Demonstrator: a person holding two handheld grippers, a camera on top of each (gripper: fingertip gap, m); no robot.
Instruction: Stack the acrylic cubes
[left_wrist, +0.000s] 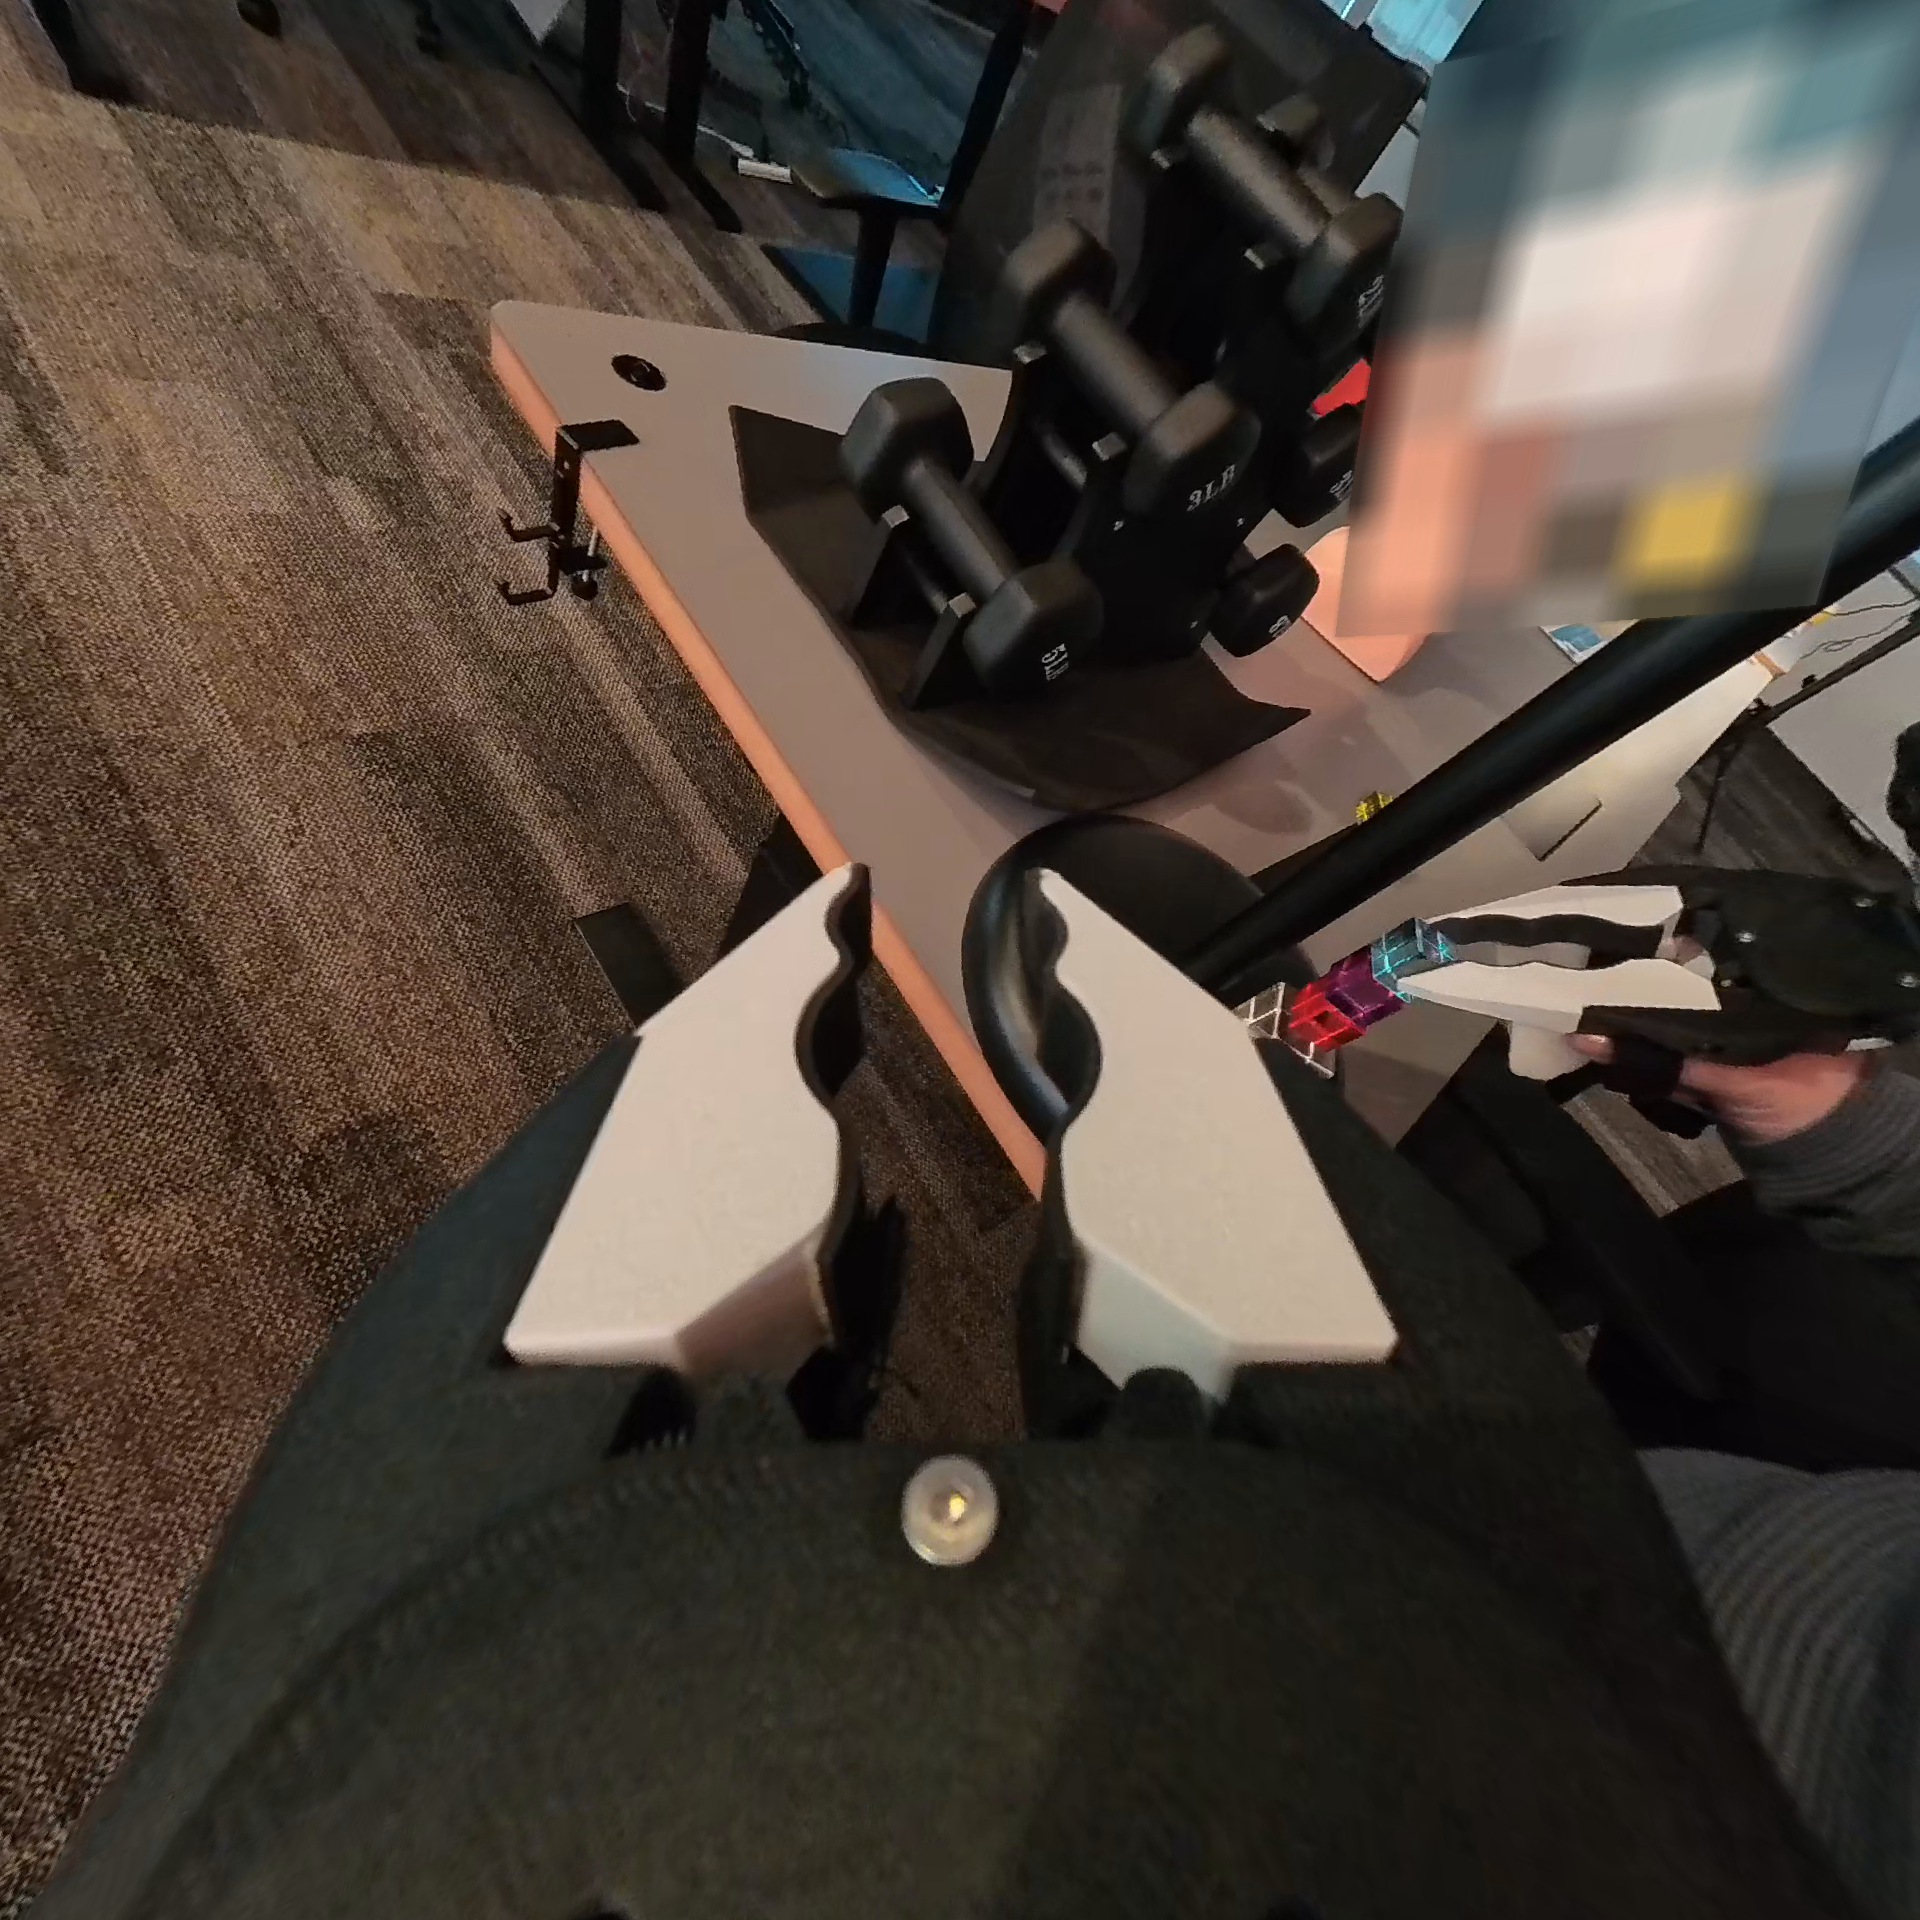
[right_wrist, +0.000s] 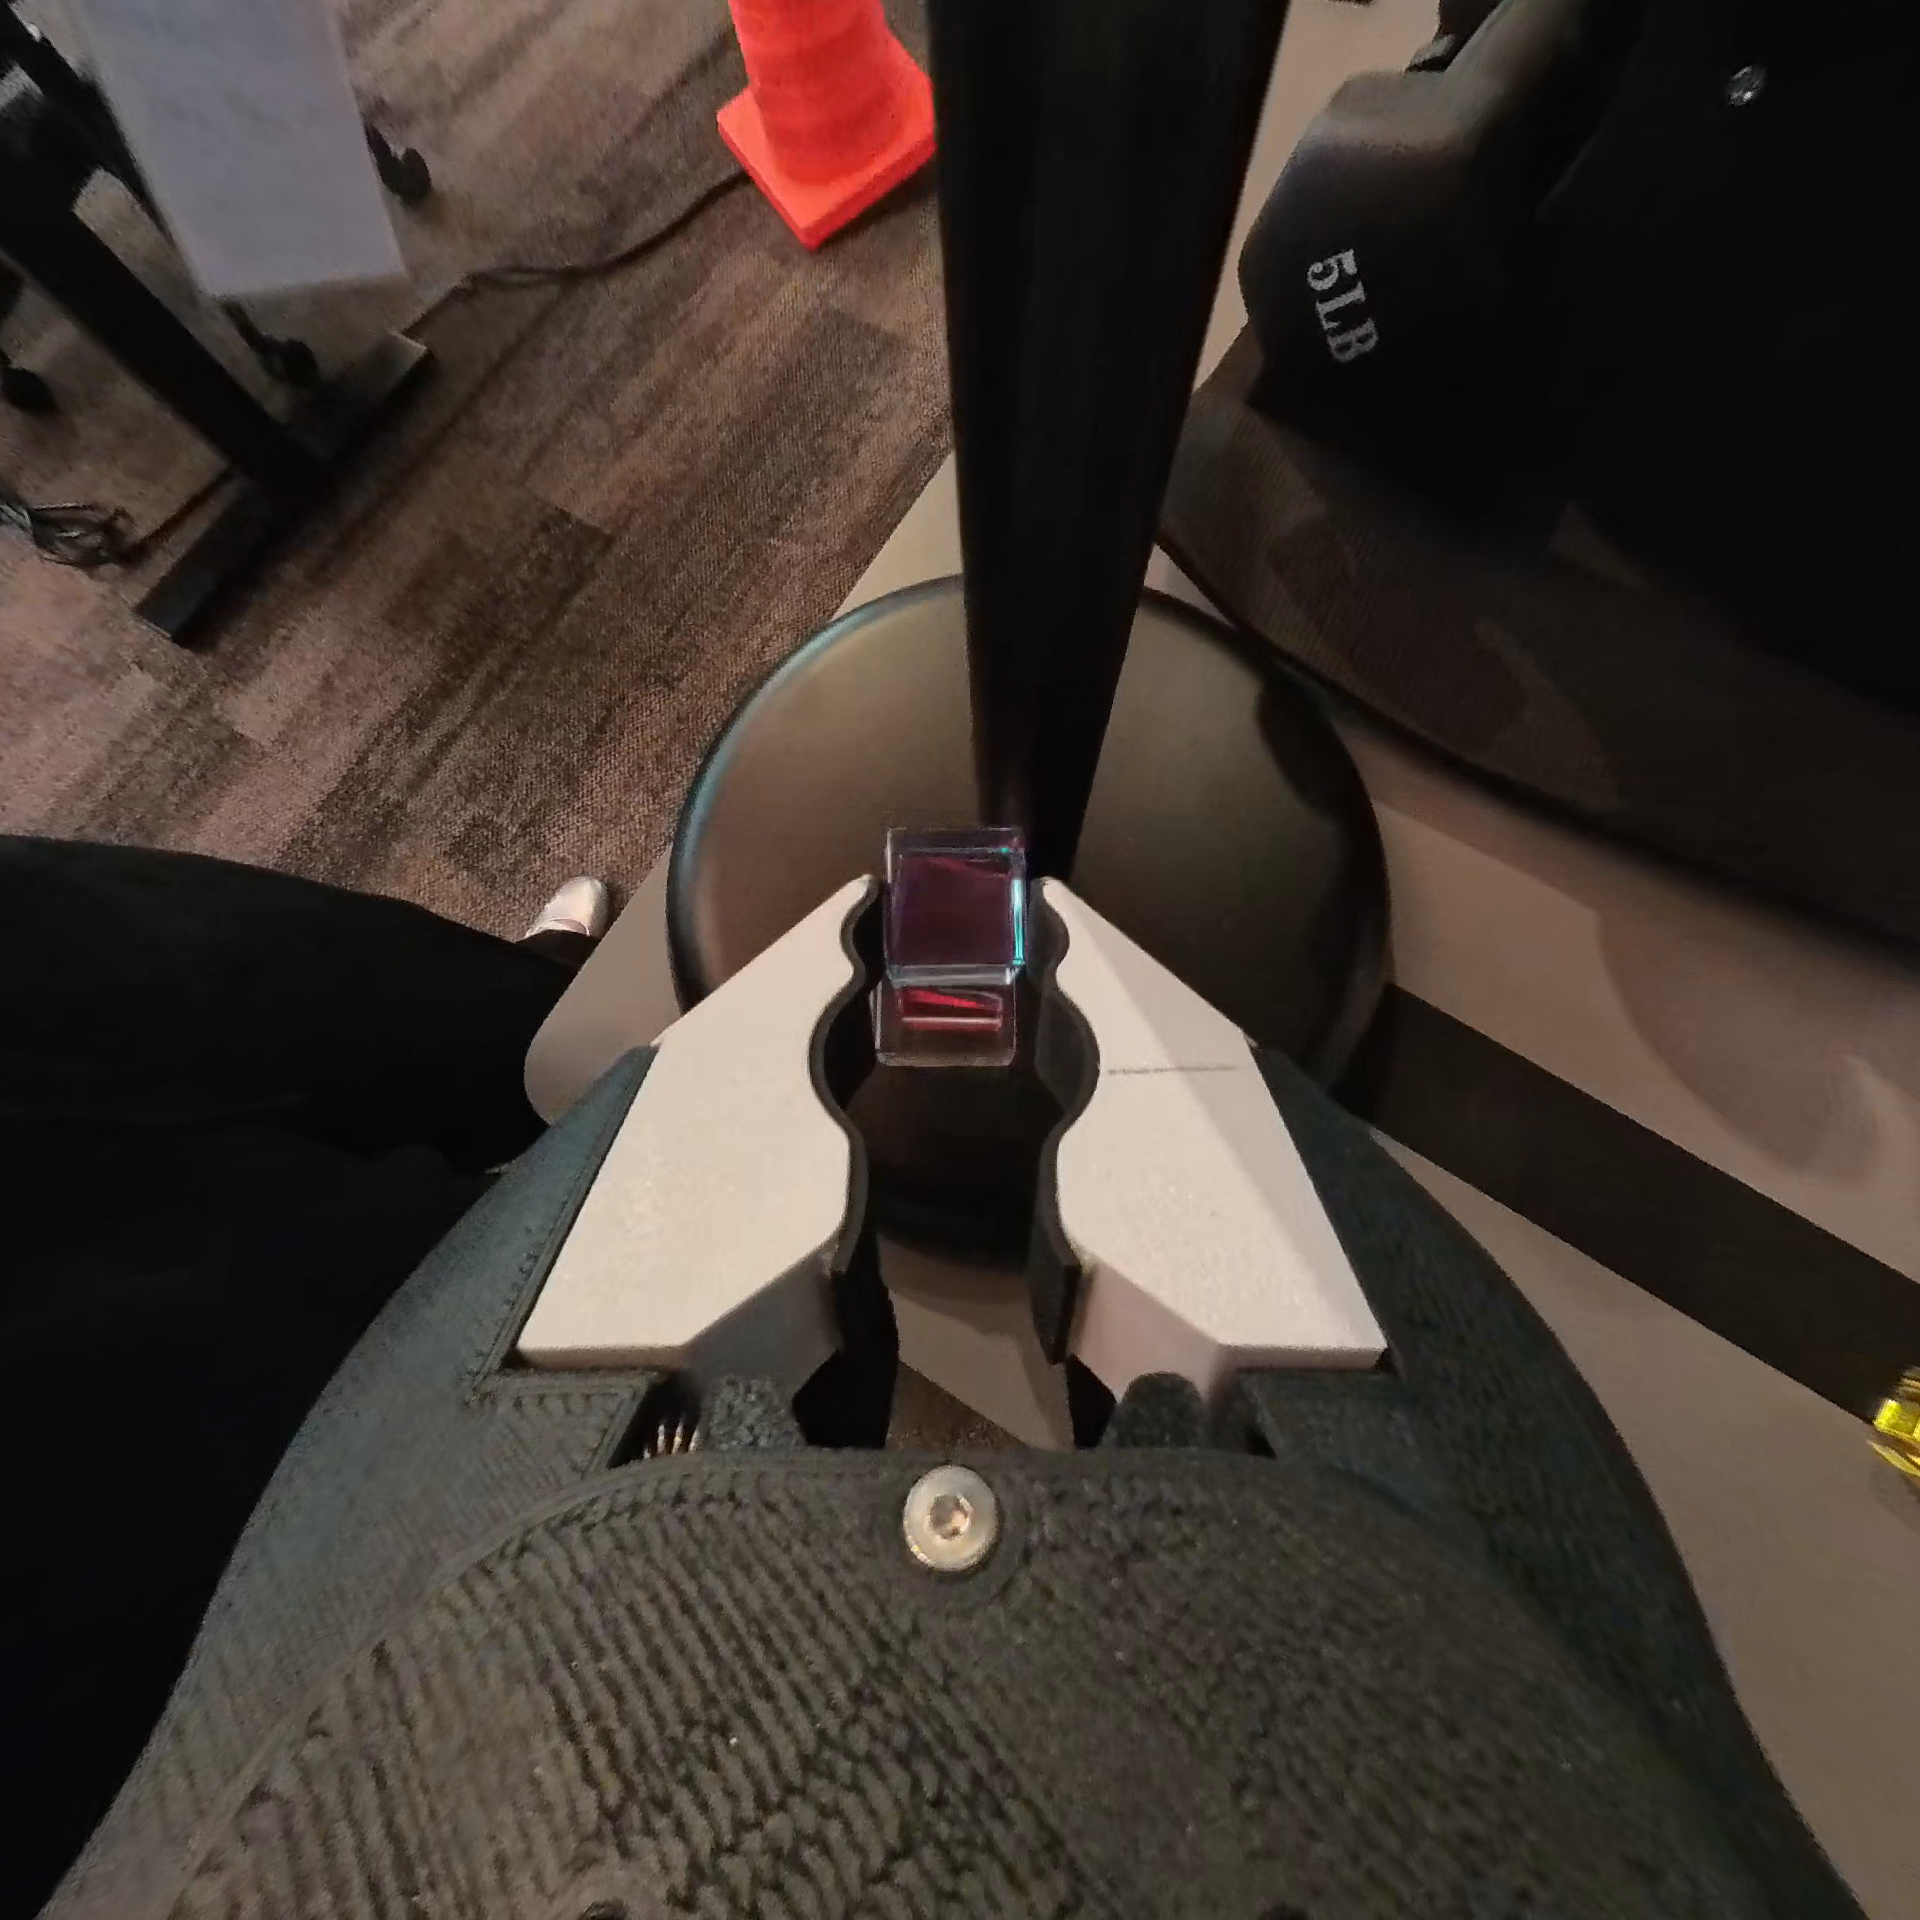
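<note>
Right gripper (right_wrist: 951, 914) jaws clamp stacked translucent cubes (right_wrist: 951, 935); left empty.

A grey table (left_wrist: 914, 790) with a peach edge carries a dark mat (left_wrist: 1122, 748) under a dumbbell rack (left_wrist: 1070, 468), and a round black stand base (right_wrist: 1226, 790) near its front corner.

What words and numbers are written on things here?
I won't copy writing out, only show where it sits.
White marks: end of the lowest dumbbell.
White marks: end of the middle dumbbell.
Blurred white marks: small dumbbell.
Right tool's finger: tiny line, unreadable.
</note>
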